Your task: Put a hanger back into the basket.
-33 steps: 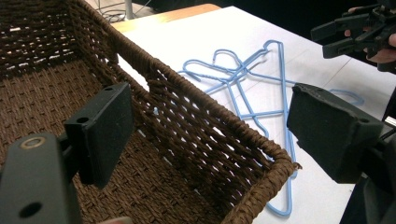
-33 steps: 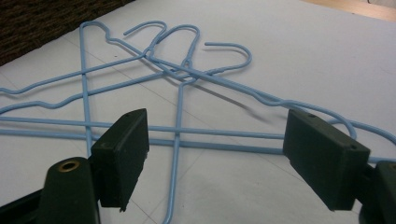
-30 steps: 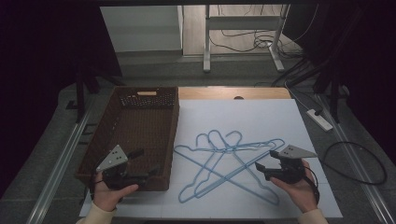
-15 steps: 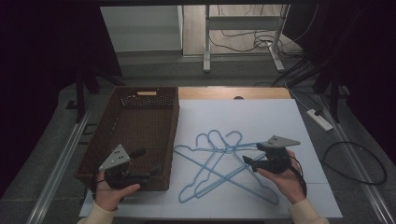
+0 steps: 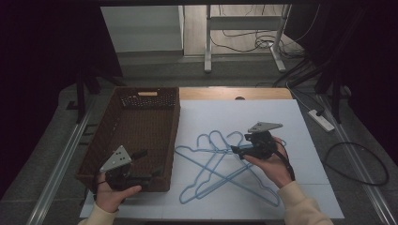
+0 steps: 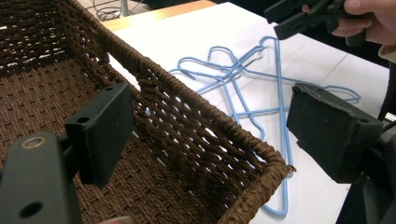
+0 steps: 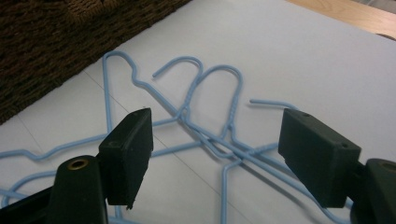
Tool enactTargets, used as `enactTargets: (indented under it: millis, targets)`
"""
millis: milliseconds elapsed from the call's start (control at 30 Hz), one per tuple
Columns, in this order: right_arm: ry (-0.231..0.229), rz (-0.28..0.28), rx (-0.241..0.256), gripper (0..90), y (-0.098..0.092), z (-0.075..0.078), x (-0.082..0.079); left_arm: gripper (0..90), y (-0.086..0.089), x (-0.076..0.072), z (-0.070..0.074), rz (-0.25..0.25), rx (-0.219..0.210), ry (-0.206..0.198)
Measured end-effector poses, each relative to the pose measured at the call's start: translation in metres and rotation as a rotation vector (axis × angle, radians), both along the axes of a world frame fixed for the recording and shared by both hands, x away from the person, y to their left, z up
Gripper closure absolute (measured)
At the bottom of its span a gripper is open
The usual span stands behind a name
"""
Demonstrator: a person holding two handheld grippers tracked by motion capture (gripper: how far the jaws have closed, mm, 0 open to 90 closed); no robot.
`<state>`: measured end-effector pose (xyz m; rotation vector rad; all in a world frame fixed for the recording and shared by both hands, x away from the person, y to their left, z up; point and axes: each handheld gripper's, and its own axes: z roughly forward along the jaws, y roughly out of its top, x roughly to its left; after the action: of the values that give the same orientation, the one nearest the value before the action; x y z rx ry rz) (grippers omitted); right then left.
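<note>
The right gripper (image 7: 215, 154) is held with jaws spread wide and empty above the crossed necks of the tangled light-blue wire hangers (image 7: 205, 126), which lie on the white table sheet (image 5: 263, 112). The left gripper (image 6: 210, 130), likewise wide open and empty, straddles the near corner wall of the brown woven wicker basket (image 6: 196, 121), just beside the hangers.

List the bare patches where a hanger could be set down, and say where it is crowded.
The basket floor is bare. The white sheet is free between the hangers and the wooden strip, and along its right edge. It is crowded mid-sheet, where the hangers overlap under the right gripper, and tight at the basket's near corner by the left gripper.
</note>
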<state>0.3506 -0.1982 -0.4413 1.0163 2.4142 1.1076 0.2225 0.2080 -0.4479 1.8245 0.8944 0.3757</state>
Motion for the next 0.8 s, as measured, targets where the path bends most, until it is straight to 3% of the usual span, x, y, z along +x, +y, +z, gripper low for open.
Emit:
enactTargets:
  millis: [200, 500, 800]
  targets:
    - [0.027, 0.016, -0.038, 27.9, 0.019, -0.002, 0.014, 15.9, 0.001, 0.0, 0.0, 0.002, -0.004, 0.002]
    - [0.135, 0.003, -0.082, 29.0, 0.045, -0.022, 0.047, 15.8, 0.002, 0.001, -0.001, 0.0, -0.004, 0.006]
    - [0.201, 0.022, -0.141, 35.0, 0.07, -0.038, 0.064, 15.8, 0.002, 0.002, -0.002, 0.003, -0.001, 0.012]
